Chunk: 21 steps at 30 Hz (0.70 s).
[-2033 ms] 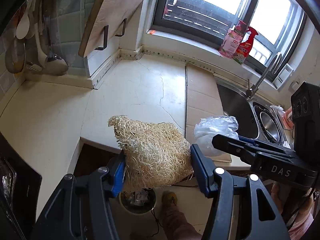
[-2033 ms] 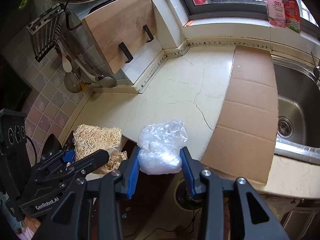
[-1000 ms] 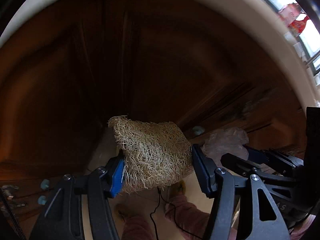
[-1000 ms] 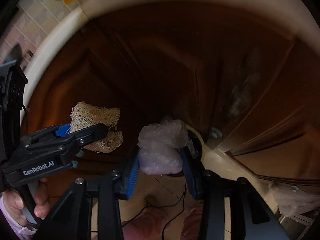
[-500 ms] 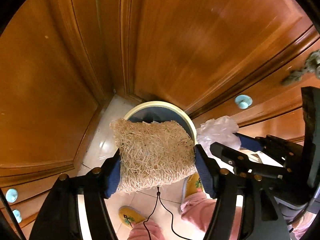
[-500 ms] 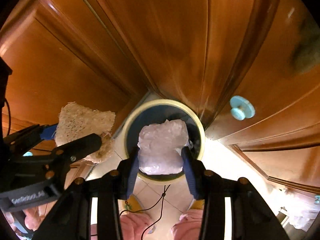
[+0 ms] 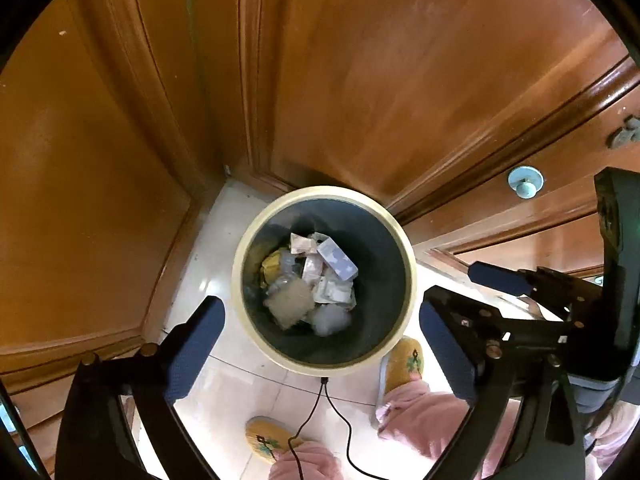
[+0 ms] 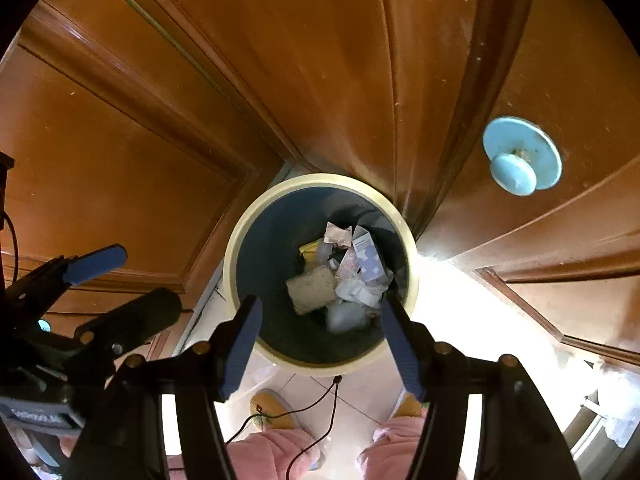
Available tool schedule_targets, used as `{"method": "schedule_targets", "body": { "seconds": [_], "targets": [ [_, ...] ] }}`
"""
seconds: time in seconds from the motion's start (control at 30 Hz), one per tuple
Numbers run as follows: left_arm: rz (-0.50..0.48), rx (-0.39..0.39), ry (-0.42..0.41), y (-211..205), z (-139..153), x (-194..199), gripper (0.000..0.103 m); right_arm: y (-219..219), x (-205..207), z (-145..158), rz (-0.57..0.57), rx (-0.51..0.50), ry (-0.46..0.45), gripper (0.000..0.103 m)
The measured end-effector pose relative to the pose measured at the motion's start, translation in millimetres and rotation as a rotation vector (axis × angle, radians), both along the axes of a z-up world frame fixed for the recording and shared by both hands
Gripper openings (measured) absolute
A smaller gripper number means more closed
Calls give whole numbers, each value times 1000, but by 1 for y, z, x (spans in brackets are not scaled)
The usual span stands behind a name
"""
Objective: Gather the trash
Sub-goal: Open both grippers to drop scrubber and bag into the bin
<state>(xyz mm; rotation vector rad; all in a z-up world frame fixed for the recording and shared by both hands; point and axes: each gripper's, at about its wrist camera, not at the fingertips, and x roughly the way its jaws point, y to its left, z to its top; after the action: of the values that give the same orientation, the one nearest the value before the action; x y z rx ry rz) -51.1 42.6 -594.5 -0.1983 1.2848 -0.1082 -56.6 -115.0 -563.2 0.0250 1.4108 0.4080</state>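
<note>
While above bin (image 7: 402, 312), both claws (image 7: 320, 344) agape, empty.

No text, label, brand or number can be read in either view. The packets in the trash bin (image 7: 256, 240) show print, but it is too small and blurred to make out.

Strong fisheye bending at edges, black vignette corners. Warm sheen on cabinet doors (image 7: 360, 80). Floor tiles (image 8: 444, 276) blown out white. Bin interior (image 7: 372, 264) shadowed; contents slightly soft, possibly motion blur.
</note>
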Motion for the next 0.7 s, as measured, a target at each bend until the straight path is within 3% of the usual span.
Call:
{"method": "schedule_targets", "body": {
  "seconds": [0.33, 0.53, 0.7],
  "targets": [
    [28, -26, 36, 11, 30, -3, 98, -6, -6, 24, -12, 1, 13, 62],
    [19, -11, 53, 10, 71, -8, 101, -10, -10, 62, -27, 0, 10, 62],
    [3, -6, 61, 6, 119, -11, 101, -14, -13, 112, -32, -2, -11, 62]
  ]
}}
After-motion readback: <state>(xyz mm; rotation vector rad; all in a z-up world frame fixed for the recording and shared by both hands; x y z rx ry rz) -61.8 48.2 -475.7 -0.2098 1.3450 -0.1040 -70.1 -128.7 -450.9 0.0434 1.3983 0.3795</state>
